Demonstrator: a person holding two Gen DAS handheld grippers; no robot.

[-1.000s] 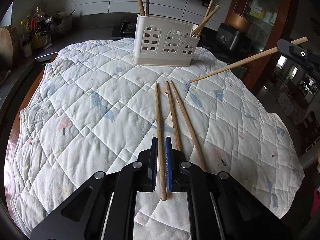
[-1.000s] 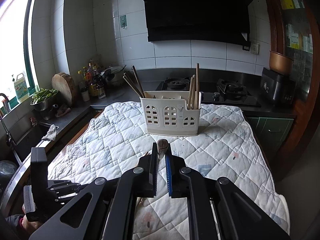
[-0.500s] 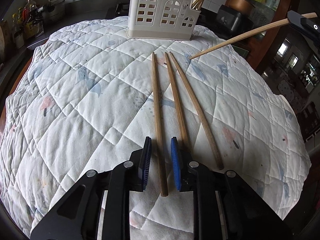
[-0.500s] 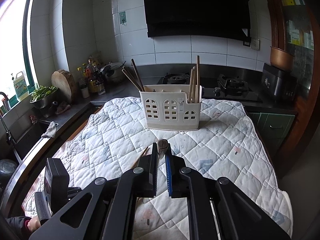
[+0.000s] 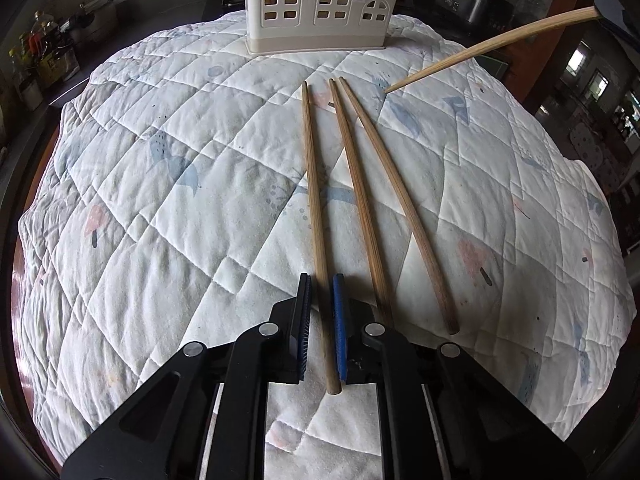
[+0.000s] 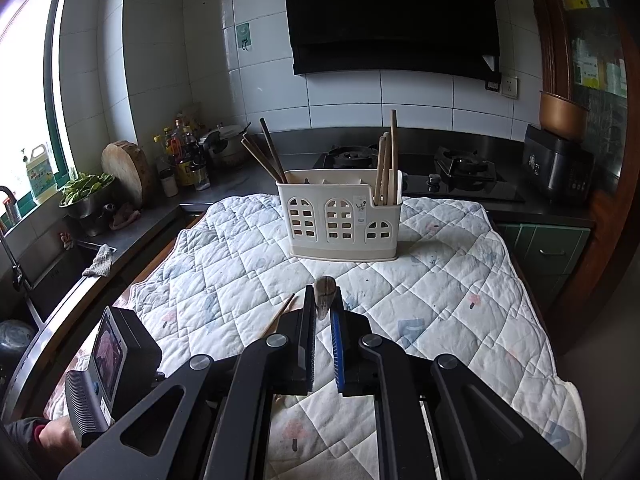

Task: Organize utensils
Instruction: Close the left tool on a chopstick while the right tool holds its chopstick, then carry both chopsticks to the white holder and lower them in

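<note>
Three wooden chopsticks lie side by side on the quilted cloth [image 5: 160, 200]. My left gripper [image 5: 321, 280] is low over the cloth, open a little, its jaws on either side of the leftmost chopstick [image 5: 314, 200]. The middle chopstick [image 5: 358, 200] and the right chopstick [image 5: 400, 204] lie just to the right. My right gripper [image 6: 322, 300] is shut on another chopstick [image 6: 325, 298], seen end-on; in the left wrist view that chopstick [image 5: 492, 50] slants down with its tip above the cloth. The white utensil holder [image 6: 340, 220] stands at the far side with several chopsticks in its end compartments.
The cloth covers a table beside a kitchen counter. A gas hob [image 6: 464, 168] and a black appliance [image 6: 560, 172] stand behind the holder. Bottles [image 6: 184, 160], a chopping block [image 6: 124, 172] and a sink [image 6: 60, 276] are at the left.
My left gripper has dropped lower over the cloth and opened a little around the leftmost chopstick. My right gripper has come slightly nearer the holder with its chopstick.
</note>
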